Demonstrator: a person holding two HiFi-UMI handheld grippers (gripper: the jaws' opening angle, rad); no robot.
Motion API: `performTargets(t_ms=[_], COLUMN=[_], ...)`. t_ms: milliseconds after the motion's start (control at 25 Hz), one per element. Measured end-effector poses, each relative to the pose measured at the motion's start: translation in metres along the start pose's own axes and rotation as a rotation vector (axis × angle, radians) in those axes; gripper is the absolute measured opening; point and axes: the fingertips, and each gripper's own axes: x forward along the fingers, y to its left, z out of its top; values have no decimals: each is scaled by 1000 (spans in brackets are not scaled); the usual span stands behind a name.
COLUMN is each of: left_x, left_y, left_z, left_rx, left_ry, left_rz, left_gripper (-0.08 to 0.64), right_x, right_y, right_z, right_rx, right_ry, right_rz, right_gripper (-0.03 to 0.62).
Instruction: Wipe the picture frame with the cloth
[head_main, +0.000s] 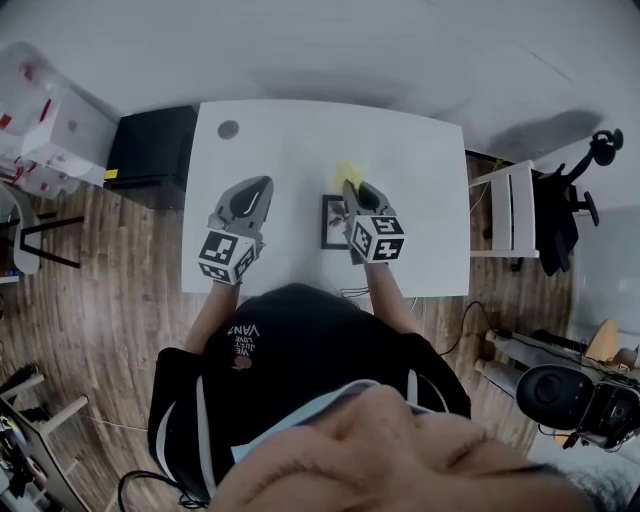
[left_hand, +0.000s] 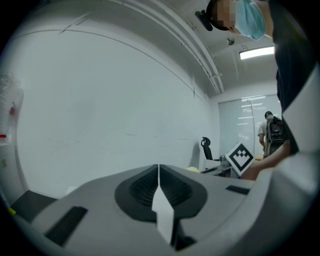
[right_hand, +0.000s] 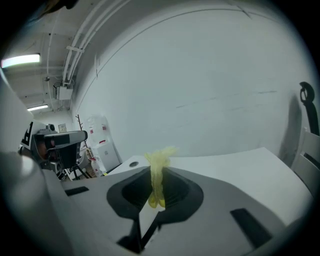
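The right gripper (right_hand: 157, 189) is pinching the yellow cloth (right_hand: 158, 162) near the picture frame (head_main: 333, 222), which is lying on the white table (head_main: 300, 140). The left gripper (left_hand: 159, 192) is pressing its jaws together on nothing.

I am at a flat white table (head_main: 310, 150) with a little round grey hole cover (head_main: 228, 129) near its far left corner. Behind the table is a plain white wall (head_main: 300, 40). Under it all is a brown floor of wooden planks (head_main: 100, 300). A black box-shaped cabinet (head_main: 152, 150) sits just beside the table on my left. Clear plastic boxes with red bits (head_main: 40, 130) are stacked further left. On my right are a white side stand (head_main: 518, 205) and a black office chair (head_main: 557, 215). Up on the ceiling a long white light (left_hand: 256, 52) shines, near some grey pipes (left_hand: 202, 57).
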Motion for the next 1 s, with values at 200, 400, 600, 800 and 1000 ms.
performTargets(t_ms=[200,400,600,800,1000], left_x=[-4,-7,-11,-10,-10], left_y=[3,6,8,8,6], left_z=[-6,-11,-15,-14,-13], left_rx=[-13,-16,-20,-20,-24], left_ry=[11,19,27,26,17], left_rz=[25,38,50,50,42], left_gripper=[20,20,20,19,20], right_x=[9,16,19,22,27], right_y=[-3,1,5,9,11], right_z=[-25,-49,-65,-79,-93], right_rx=[12,24,8,-5,-33], right_ry=[64,129,176,221,269], right_rz=[7,25,36,43,52], right_gripper=[38,38,38,38,38])
